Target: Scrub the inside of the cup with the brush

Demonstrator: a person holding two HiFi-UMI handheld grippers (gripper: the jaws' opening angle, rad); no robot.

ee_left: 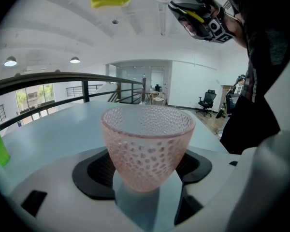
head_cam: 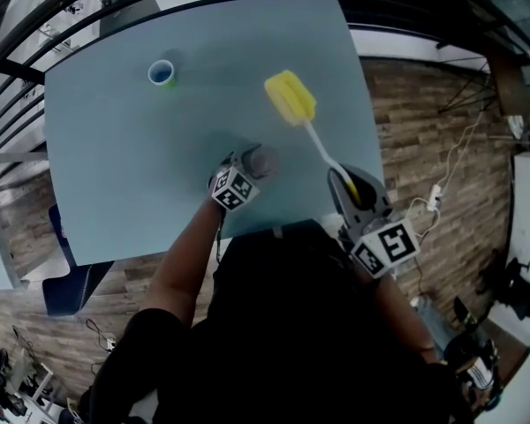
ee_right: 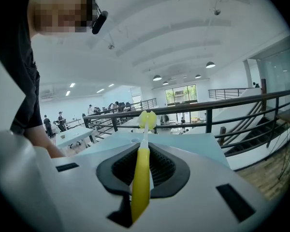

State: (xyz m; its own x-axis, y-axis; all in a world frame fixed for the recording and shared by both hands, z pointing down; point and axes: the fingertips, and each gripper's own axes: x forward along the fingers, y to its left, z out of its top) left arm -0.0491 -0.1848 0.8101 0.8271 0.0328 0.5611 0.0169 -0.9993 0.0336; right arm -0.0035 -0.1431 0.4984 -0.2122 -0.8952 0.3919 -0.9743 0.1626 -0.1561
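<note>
Standing upright on the bench (head_cam: 115, 166), the pink, dimpled, translucent cup (ee_left: 147, 146) sits between the left hand-held gripper's (head_cam: 250, 164) wide-apart jaws. The right hand-held gripper (head_cam: 353, 188) clamps the yellow sponge-headed brush (head_cam: 290, 97) by its handle.

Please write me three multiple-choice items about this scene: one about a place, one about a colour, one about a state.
1. Where is the pink dimpled cup?
A) between the left gripper's jaws
B) at the table's far corner
C) on the floor

2. What colour is the sponge head of the brush?
A) blue
B) yellow
C) red

3. How is the right gripper?
A) open and empty
B) shut on the brush's yellow handle
C) shut on a cup

Answers:
1 A: the left gripper view shows it there.
2 B: the head view shows it yellow.
3 B: its jaws meet on the handle.
</note>
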